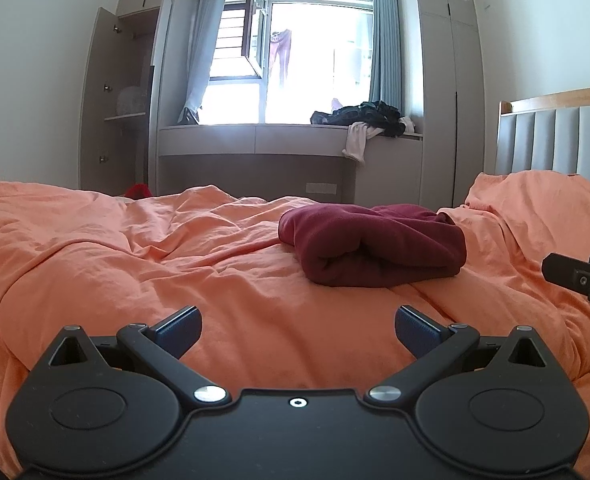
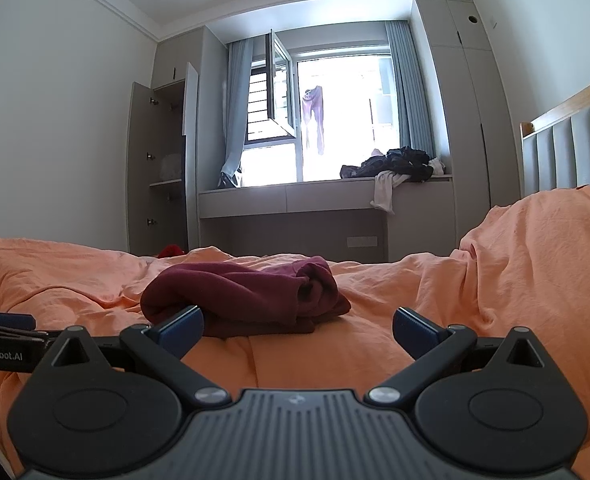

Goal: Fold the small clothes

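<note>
A dark red garment (image 1: 371, 246) lies folded in a thick bundle on the orange bed cover (image 1: 135, 264). It also shows in the right wrist view (image 2: 247, 296), ahead and to the left. My left gripper (image 1: 298, 330) is open and empty, low over the cover, short of the garment. My right gripper (image 2: 298, 330) is open and empty, just in front of the garment, its left fingertip (image 2: 183, 330) overlapping the bundle's near edge in view. The right gripper's tip shows at the right edge of the left wrist view (image 1: 583, 280); the left gripper's side shows at the left edge of the right wrist view (image 2: 7, 344).
A grey padded headboard (image 1: 555, 136) stands at the right. A window bench (image 1: 255, 136) beyond the bed holds a pile of dark and white clothes (image 1: 367, 120). An open wardrobe (image 1: 123, 100) stands at the back left. A red item (image 1: 139, 191) lies past the bed.
</note>
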{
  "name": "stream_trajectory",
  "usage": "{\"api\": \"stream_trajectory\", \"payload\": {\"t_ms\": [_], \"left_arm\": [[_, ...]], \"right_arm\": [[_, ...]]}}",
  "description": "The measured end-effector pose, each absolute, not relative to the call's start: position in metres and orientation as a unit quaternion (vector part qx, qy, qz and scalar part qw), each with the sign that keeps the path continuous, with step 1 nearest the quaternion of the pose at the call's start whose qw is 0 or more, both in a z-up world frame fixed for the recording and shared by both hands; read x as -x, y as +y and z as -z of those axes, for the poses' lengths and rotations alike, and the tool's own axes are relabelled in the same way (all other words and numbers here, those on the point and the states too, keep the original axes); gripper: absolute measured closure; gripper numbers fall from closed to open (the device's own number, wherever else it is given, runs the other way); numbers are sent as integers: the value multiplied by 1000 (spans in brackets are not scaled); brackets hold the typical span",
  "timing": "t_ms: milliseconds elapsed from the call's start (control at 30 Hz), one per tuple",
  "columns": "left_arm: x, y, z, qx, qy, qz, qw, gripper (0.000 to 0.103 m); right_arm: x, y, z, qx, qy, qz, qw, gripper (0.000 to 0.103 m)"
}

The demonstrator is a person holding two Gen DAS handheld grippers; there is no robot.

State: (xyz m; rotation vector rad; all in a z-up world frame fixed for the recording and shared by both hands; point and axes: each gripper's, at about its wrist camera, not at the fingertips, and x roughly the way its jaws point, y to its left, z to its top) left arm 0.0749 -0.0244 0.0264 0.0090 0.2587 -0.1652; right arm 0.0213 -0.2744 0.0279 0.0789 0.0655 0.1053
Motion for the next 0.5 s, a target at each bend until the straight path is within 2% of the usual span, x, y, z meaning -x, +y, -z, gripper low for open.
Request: {"api": "stream_trajectory", "payload": {"t_ms": [500], "left_arm": [[-76,-24,-24,-7,133,85,987,0]], "right_arm": [[-22,-275,-26,-35,44,-48,997,0]]}}
